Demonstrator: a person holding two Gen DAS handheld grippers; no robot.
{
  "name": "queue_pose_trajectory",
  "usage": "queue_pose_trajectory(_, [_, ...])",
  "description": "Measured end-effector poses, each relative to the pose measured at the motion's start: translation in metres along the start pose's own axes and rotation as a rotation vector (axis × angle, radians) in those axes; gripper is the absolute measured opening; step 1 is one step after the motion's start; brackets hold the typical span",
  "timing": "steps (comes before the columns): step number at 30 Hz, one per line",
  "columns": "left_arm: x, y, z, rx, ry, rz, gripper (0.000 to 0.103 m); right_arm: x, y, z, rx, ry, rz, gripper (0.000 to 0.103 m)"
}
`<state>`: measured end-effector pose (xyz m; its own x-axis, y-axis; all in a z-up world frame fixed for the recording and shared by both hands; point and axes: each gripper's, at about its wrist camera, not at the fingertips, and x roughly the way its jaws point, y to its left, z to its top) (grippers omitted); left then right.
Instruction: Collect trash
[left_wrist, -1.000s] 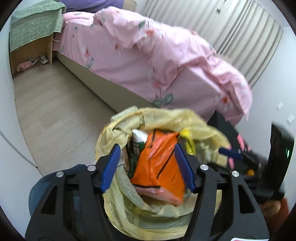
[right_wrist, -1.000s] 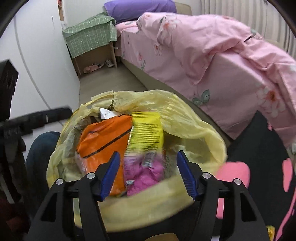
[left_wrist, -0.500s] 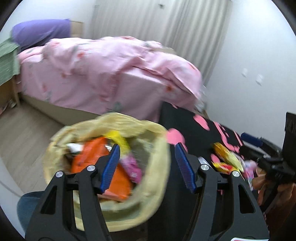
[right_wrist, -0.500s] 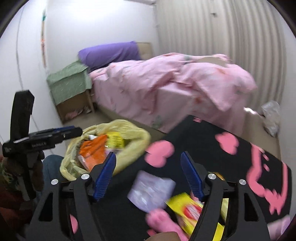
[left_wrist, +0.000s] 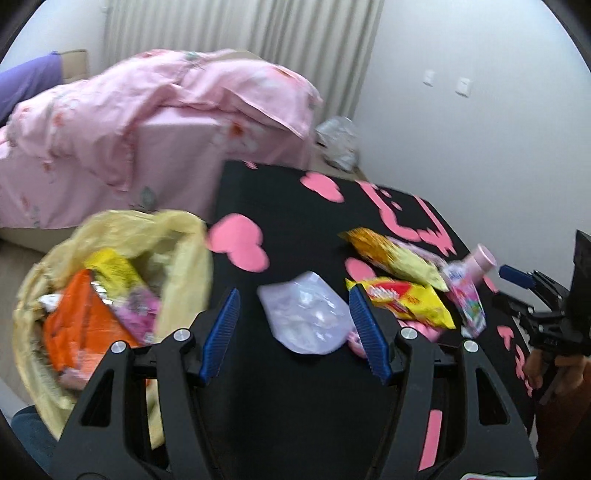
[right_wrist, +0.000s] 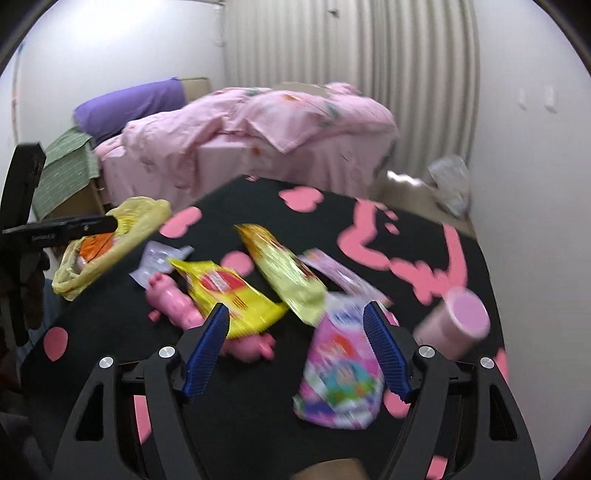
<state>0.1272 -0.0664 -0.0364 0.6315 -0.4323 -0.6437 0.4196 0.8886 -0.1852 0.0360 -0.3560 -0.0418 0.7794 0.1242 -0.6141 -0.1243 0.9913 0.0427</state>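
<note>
A yellow trash bag (left_wrist: 173, 236) holding orange, yellow and pink wrappers stands left of a black table (left_wrist: 303, 221); it also shows in the right wrist view (right_wrist: 110, 254). My left gripper (left_wrist: 293, 328) is open above a pale lilac wrapper (left_wrist: 306, 314). My right gripper (right_wrist: 295, 347) is open above a pink cartoon packet (right_wrist: 340, 384). On the table lie a yellow-red snack bag (right_wrist: 229, 291), a yellow-green bag (right_wrist: 284, 277), a pink pig toy (right_wrist: 173, 299) and a pink bottle (right_wrist: 458, 321).
A bed with a pink quilt (right_wrist: 258, 129) and a purple pillow (right_wrist: 129, 107) stands behind the table. A green-covered nightstand (right_wrist: 62, 173) is at the left. A crumpled silver bag (right_wrist: 450, 181) lies by the curtain wall.
Both grippers have swung right from over the trash bag to over the black table. Both stay open and empty.
</note>
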Motion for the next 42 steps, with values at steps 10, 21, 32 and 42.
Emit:
queue_pose_trajectory(10, [0.035,-0.008,-0.015,-0.031,0.111,-0.022,0.059,-0.012,-0.042,-0.049,0.148,0.046,-0.058,0.071])
queue_pose_trajectory(21, [0.078,0.005,0.007,-0.041,0.191,0.043,0.047,-0.005,-0.032,-0.054,0.098,0.065,-0.139,0.071])
queue_pose_trajectory(32, [0.073,-0.009,-0.007,-0.003,0.177,-0.013,0.041,0.012,-0.033,-0.040,0.136,0.090,-0.053,0.071])
queue_pose_trajectory(42, [0.030,0.003,-0.011,-0.044,0.106,-0.142,0.054,0.030,-0.033,-0.045,0.161,0.127,-0.005,0.022])
